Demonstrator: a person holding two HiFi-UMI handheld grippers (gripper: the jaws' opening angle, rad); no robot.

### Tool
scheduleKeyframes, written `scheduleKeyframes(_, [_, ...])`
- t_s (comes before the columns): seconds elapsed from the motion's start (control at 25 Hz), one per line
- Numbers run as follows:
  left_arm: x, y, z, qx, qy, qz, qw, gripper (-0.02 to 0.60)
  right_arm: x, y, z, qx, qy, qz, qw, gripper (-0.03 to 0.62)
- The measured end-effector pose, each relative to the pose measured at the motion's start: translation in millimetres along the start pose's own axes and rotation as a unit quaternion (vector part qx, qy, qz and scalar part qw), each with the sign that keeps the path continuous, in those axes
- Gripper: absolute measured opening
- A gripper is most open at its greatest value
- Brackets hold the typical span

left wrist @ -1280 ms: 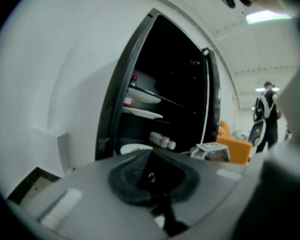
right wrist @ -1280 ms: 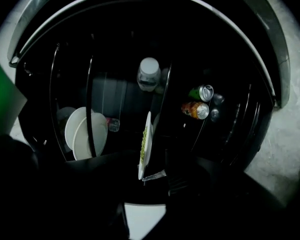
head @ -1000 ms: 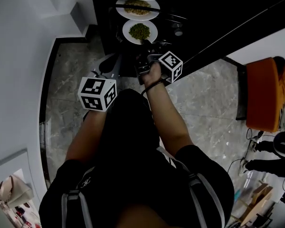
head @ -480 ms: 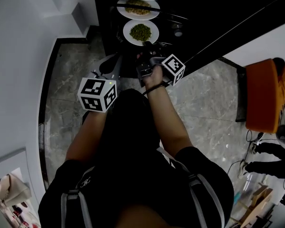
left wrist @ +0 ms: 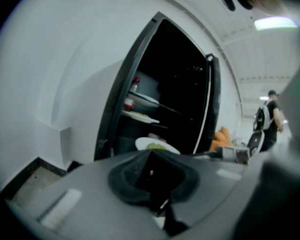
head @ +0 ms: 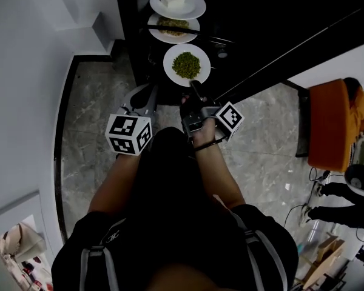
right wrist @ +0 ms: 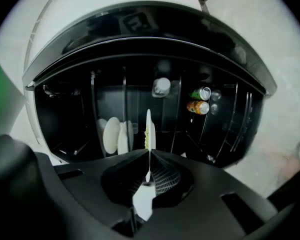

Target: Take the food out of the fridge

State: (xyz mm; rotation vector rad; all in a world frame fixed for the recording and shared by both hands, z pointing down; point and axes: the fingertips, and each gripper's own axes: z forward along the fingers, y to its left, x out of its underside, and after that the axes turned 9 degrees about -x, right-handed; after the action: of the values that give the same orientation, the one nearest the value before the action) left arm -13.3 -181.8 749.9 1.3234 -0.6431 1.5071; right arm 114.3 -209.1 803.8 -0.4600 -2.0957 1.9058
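Fridge (head: 136,29) shelves recede: right gripper (head: 195,91) has pulled the greens plate (head: 187,65) outward.

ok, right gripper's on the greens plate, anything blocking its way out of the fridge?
Nothing visible. The right gripper is shut on the near rim of the plate of greens. The left gripper sits off to the left, and the other two plates lie farther in.

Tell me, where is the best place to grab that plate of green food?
The near rim of the plate, approached from the open front of the fridge. The plate is flat and thin-edged, with the food heaped in its middle. The right gripper is shut on that rim.
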Motion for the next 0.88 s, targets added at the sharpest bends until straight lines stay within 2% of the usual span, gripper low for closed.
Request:
scheduleKeyframes(0.12, [-30.8, -14.7, -23.5, 0.012, 0.019, -0.019, 0.9996, 0.003, 12.0, 29.7, -20.2, 0.021, 0.010, 0.000, 1.000, 0.009])
scheduleKeyframes(0.36, [-135.7, -27.0, -73.7, -0.001, 0.028, -0.019, 0.9994, 0.003, 41.7, 126.9, -46.9, 0.043, 0.027, 0.014, 0.999, 0.008])
scheduleKeyframes(0.6, [-242.5, -53.5, -128.5, 0.011, 0.028, -0.004, 0.9996, 0.003, 66.3, 244.2, -81.7, 0.048, 0.034, -0.016, 0.998, 0.008])
scheduleKeyframes(0.76, [-294.7, -68.6, -156.6, 0.023, 0.021, 0.006, 0.9995, 0.003, 70.5, 292.0, -116.4, 0.058, 0.034, -0.047, 0.997, 0.008])
scheduleKeyframes(0.88, [-319.6, -76.2, -174.2, 0.029, 0.011, 0.018, 0.9993, 0.002, 68.9, 316.9, -135.0, 0.063, 0.016, -0.042, 0.997, 0.008])
